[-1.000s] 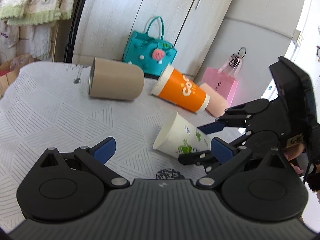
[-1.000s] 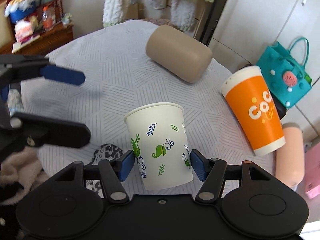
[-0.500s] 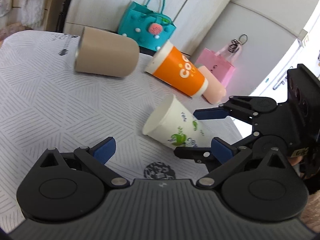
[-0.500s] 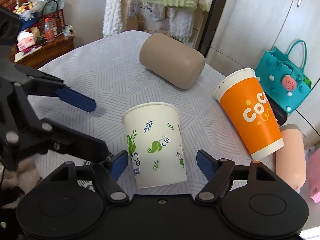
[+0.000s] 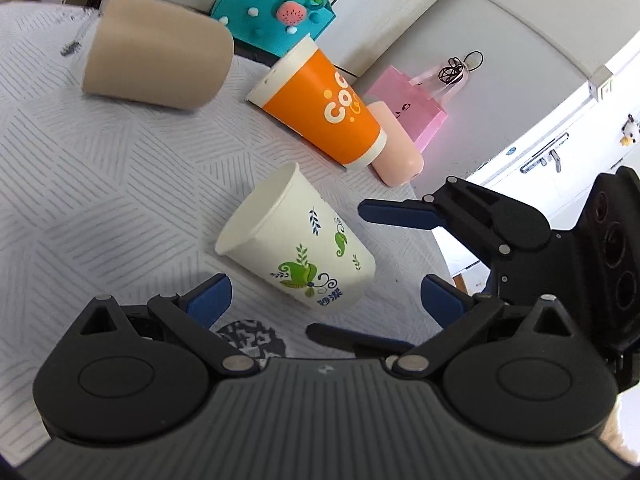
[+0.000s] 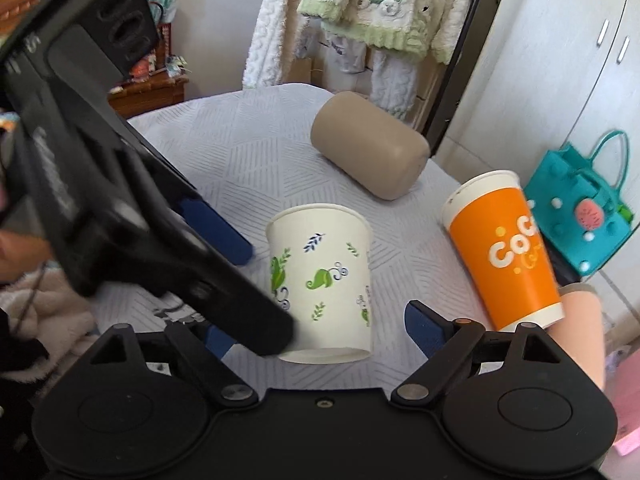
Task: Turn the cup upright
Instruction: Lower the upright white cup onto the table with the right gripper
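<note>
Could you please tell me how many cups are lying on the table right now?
4: the leaf-print cup nearest, the orange cup behind it, the pink cup beside that, the beige cup farthest.

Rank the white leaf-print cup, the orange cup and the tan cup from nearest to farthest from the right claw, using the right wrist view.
1. White leaf-print cup, lying between the right claw's open fingers.
2. Orange cup, farther out on the right.
3. Tan cup, farthest, toward the table's back.
</note>
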Tool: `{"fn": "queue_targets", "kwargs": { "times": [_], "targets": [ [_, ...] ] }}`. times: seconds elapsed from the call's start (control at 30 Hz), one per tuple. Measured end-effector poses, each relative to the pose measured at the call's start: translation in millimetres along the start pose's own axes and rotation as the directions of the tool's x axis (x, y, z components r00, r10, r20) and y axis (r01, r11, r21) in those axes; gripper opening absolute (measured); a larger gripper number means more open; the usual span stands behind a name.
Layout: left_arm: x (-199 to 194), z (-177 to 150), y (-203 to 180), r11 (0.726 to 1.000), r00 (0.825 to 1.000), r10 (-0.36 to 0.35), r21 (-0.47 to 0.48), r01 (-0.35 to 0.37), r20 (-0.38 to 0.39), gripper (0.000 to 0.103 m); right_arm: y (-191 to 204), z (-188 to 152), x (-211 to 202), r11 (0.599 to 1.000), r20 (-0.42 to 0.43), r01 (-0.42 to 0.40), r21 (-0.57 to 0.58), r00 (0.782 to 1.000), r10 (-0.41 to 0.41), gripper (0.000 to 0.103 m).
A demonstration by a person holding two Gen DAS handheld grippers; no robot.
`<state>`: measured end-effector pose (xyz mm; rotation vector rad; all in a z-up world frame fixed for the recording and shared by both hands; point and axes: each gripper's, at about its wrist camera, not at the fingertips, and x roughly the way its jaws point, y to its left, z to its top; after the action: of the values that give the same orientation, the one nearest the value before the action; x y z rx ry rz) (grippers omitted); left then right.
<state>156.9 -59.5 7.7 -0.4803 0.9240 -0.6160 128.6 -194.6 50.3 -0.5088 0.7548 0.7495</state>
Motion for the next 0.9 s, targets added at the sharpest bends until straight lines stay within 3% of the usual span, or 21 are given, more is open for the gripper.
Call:
{"fn": "queue_targets", "kwargs": {
  "times": [0.07, 0.17, 0.23, 0.33, 0.5, 0.6, 0.77, 0.9],
  "targets": [
    [4, -1, 3, 1.000, 1.000, 0.002, -0.019, -0.002, 0.005, 0.100, -2, 0, 2, 1.000, 0.003, -0.008, -0.001, 1.000, 0.008, 0.090],
    [0, 1, 8, 0.998, 0.996, 0.052, -0.027, -0.050, 0.072, 0.100, -6, -1, 7, 1.000, 0.012, -0.015, 0.017, 1.000, 0.015, 0.090],
    [-2, 2, 10, 0.997, 0.993, 0.076, -0.022, -0.074, 0.093, 0.095, -9, 0, 9, 0.999, 0.028, -0.016, 0.034, 0.999, 0.015, 0.090],
    [0, 1, 14, 0.998, 0.997, 0.039, -0.046, -0.036, 0.072, 0.085, -11, 1, 13, 0.998, 0.025, -0.030, 0.056, 0.999, 0.029, 0.090],
    [5, -7, 15, 0.997, 0.996, 0.023, -0.077, -0.016, 0.091, 0.077, -12, 3, 19, 0.996, 0.011, -0.053, 0.072, 0.999, 0.052, 0.082],
    [6, -8, 21, 0.990, 0.992, 0.005, -0.137, 0.012, 0.125, 0.067, -12, 6, 23, 0.993, -0.001, -0.053, 0.106, 0.999, 0.053, 0.067],
    [0, -7, 27, 0.986, 0.984, -0.026, -0.155, 0.054, 0.176, 0.064, -18, 6, 19, 0.977, 0.053, -0.066, 0.201, 0.997, 0.056, 0.067],
    [-8, -7, 23, 0.994, 0.975, 0.015, -0.113, 0.011, 0.220, 0.061, -18, 4, 21, 0.970, 0.100, -0.087, 0.227, 0.993, 0.066, 0.067]
  ]
}}
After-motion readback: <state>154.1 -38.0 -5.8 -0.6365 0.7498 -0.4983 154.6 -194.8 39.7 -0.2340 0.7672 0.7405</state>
